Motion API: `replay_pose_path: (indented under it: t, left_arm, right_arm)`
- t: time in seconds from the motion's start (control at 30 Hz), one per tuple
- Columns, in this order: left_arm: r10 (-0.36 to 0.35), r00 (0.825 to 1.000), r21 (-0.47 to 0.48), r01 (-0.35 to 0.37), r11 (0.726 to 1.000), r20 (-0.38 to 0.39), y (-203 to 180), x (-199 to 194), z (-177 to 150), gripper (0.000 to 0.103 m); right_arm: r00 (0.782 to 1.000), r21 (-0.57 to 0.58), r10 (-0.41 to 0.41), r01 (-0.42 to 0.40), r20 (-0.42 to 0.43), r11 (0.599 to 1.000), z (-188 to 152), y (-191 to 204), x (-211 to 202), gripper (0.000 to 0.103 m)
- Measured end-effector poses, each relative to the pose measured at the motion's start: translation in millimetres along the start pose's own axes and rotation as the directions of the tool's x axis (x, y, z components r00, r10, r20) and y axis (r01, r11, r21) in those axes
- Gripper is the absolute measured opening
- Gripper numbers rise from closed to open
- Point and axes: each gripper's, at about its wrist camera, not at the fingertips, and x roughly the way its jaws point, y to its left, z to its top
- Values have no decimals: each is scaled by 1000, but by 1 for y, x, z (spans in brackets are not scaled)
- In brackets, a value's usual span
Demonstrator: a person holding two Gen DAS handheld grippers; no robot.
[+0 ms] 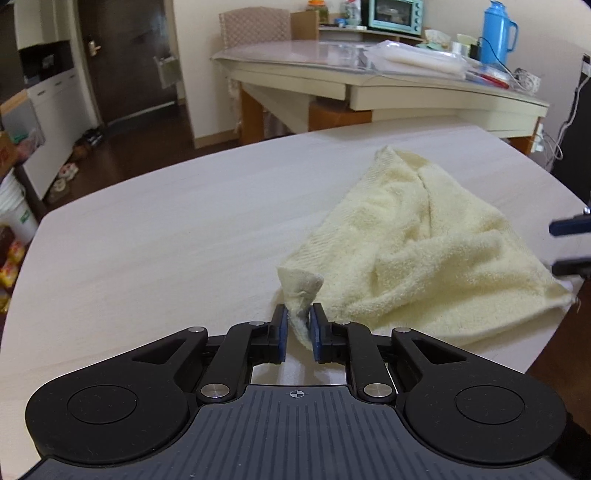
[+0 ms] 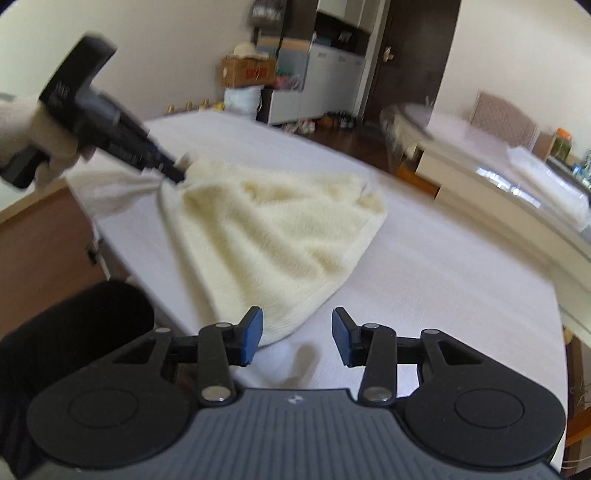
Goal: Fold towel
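Observation:
A cream terry towel (image 1: 424,240) lies rumpled on the pale table (image 1: 147,240). My left gripper (image 1: 298,314) is shut on one twisted corner of it, which stands up between the blue pads. In the right wrist view that gripper (image 2: 177,173), held by a gloved hand (image 2: 22,125), pulls the towel (image 2: 266,229) taut at its far left corner. My right gripper (image 2: 297,332) is open just above the table (image 2: 443,277), with the towel's near corner lying by its left finger (image 2: 253,334) and nothing pinched. Its fingers also show at the right edge of the left wrist view (image 1: 570,245).
A second table (image 1: 295,55) stands behind with a blue thermos (image 1: 496,31), a small oven (image 1: 395,13) and plastic bags. Cabinets, boxes and shoes line the dark floor to the left. The pale table's rounded edge runs close to the towel's right corner.

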Motion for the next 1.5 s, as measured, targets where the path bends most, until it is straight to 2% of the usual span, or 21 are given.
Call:
replay_pose_path:
  t: [0.13, 0.2, 0.23, 0.43, 0.5, 0.63, 0.8, 0.97, 1.07, 1.13, 1.2, 1.23, 1.27, 1.3, 1.37, 1.43, 1.5]
  left_arm:
    - [-20, 1000, 28, 21, 999, -21, -5, -4, -3, 17]
    - [-37, 999, 24, 37, 999, -19, -3, -9, -3, 50]
    - [-40, 999, 20, 40, 999, -16, 0, -12, -2, 52]
    - [-53, 999, 11, 53, 999, -3, 17, -27, 20, 52]
    - [-75, 997, 44, 75, 996, -10, 17, -19, 39, 52]
    - [-133, 991, 136, 136, 981, -29, 0, 13, 78, 52]
    - [-204, 977, 238, 213, 948, -59, -30, 61, 117, 52]
    - [-256, 962, 263, 272, 926, -93, -43, 101, 138, 52]
    - [-284, 950, 276, 309, 910, -129, -47, 118, 143, 49]
    - [-320, 935, 264, 350, 899, -153, -48, 128, 146, 42]
    - [-340, 926, 259, 373, 891, -164, -49, 132, 145, 22]
    - [-342, 926, 265, 373, 889, -158, -51, 131, 144, 17]
    - [-342, 928, 272, 371, 888, -150, -52, 131, 142, 7]
    - [-341, 929, 275, 368, 888, -141, -52, 128, 141, 6]
    - [-329, 937, 277, 349, 895, -118, -51, 122, 140, 4]
    - [-295, 951, 267, 308, 913, -87, -45, 113, 137, 4]
    - [-234, 971, 227, 237, 945, -41, -31, 102, 134, 4]
  right_arm:
    - [998, 24, -52, 51, 39, 998, 18, -16, 26, 48]
    - [996, 16, -68, 67, 54, 998, 31, -26, 48, 48]
    - [996, 16, -71, 70, 53, 997, 38, -31, 59, 48]
    - [999, 71, -32, 30, 32, 997, 62, -62, 104, 49]
    - [1000, 77, -19, 18, 21, 997, 64, -68, 113, 51]
    - [1000, 97, -12, 12, -4, 995, 64, -80, 127, 53]
    - [1000, 137, -8, 9, -7, 991, 61, -92, 130, 53]
    - [999, 201, 51, -47, -14, 979, 60, -104, 137, 51]
    - [995, 251, 101, -96, -5, 963, 59, -112, 142, 50]
    - [992, 263, 122, -117, -4, 958, 59, -114, 146, 48]
    - [989, 271, 146, -140, -4, 952, 59, -115, 151, 43]
    - [988, 272, 153, -145, -9, 951, 59, -115, 153, 39]
    - [987, 274, 162, -154, -8, 949, 58, -114, 154, 26]
    - [985, 275, 170, -162, -4, 948, 58, -114, 155, 7]
    - [987, 267, 161, -157, 7, 951, 58, -111, 152, 4]
    - [994, 227, 112, -113, 15, 967, 59, -106, 143, 4]
    - [998, 193, 61, -64, 19, 979, 58, -102, 134, 4]
